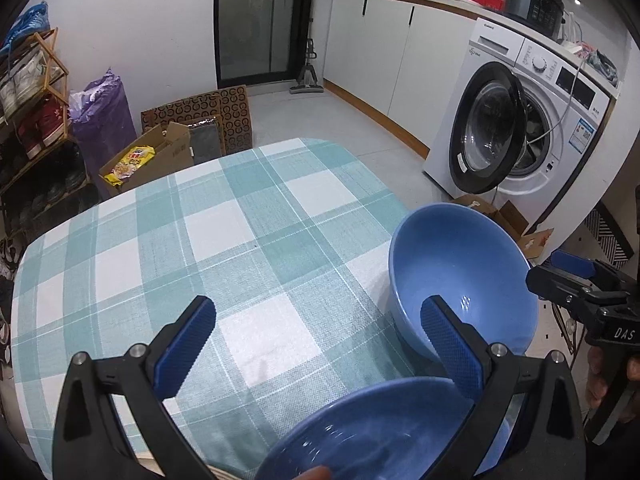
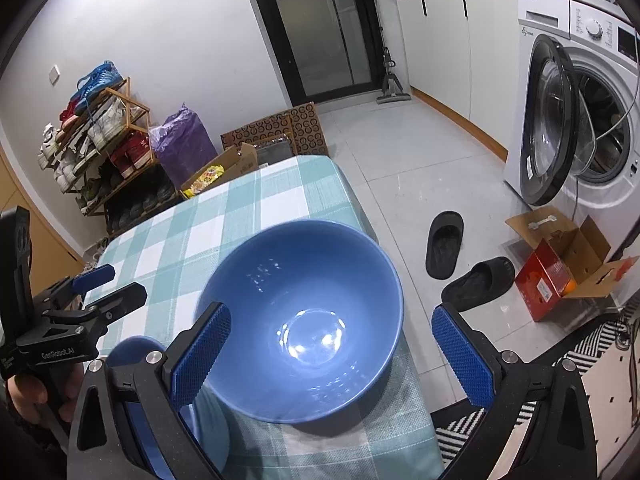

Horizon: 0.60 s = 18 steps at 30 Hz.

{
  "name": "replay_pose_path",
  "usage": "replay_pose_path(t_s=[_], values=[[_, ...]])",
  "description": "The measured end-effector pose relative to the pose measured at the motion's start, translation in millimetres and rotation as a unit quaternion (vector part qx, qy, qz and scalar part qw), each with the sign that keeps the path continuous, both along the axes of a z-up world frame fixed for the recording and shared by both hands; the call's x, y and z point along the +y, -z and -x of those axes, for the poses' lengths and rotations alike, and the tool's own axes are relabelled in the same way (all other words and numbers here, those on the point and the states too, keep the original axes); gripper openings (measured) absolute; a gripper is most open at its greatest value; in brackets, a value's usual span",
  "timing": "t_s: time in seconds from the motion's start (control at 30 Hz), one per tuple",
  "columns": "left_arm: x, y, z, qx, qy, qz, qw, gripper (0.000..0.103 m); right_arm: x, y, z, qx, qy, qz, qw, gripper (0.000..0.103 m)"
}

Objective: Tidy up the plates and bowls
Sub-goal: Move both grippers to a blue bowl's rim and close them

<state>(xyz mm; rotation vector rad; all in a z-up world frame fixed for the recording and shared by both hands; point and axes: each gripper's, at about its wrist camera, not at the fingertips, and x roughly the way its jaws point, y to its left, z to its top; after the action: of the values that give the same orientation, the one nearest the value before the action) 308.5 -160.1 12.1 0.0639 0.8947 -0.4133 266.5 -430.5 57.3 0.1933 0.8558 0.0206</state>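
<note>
Your left gripper (image 1: 318, 344) hangs over the checked tablecloth (image 1: 168, 240) with its fingers spread wide and nothing between them. Below it, at about five o'clock in the left wrist view, sits a blue plate (image 1: 372, 436), shallow and glossy; its near edge is cut off by the frame, so I cannot tell how far it reaches toward the table edge.

Moving right, the blue bowl (image 1: 460, 268) stands upright at about three o'clock, close to the table's right edge, just beyond the plate. It looks like glazed ceramic: stiff, fairly heavy for its size, slick under the pads and likely to chip if knocked against the plate. Take it by the rim, one finger inside the wall and one outside, rather than trying to span the whole body.

Your right gripper (image 2: 330, 344) is also open and holds nothing. In its own view the bowl (image 2: 304, 320) fills the centre, with the left finger (image 2: 200, 356) over its near-left rim and the right finger out past the table edge, above the floor. The plate (image 2: 132, 350) peeks out at eight o'clock, beside the bowl. Grip firmly and lift straight.
</note>
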Motion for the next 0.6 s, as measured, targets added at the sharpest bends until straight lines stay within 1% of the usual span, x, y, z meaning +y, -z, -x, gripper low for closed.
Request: replay_pose_path(t_s=[0.27, 0.43, 0.53, 0.6], values=[[-16, 7, -15, 0.007, 0.014, -0.003, 0.9999, 0.103, -15, 20, -5, 0.018, 0.02, -0.02, 0.999, 0.102], [-28, 11, -18, 0.014, 0.038, 0.003, 0.9992, 0.102, -19, 29, -4, 0.028, 0.02, -0.023, 0.999, 0.102], [-35, 14, -19, 0.021, 0.05, 0.002, 0.9985, 0.1, -18, 34, -6, 0.032, 0.02, -0.025, 0.999, 0.102], [-40, 17, -19, 0.027, 0.055, -0.002, 0.9981, 0.094, -18, 37, -7, 0.034, 0.02, -0.026, 0.999, 0.102]])
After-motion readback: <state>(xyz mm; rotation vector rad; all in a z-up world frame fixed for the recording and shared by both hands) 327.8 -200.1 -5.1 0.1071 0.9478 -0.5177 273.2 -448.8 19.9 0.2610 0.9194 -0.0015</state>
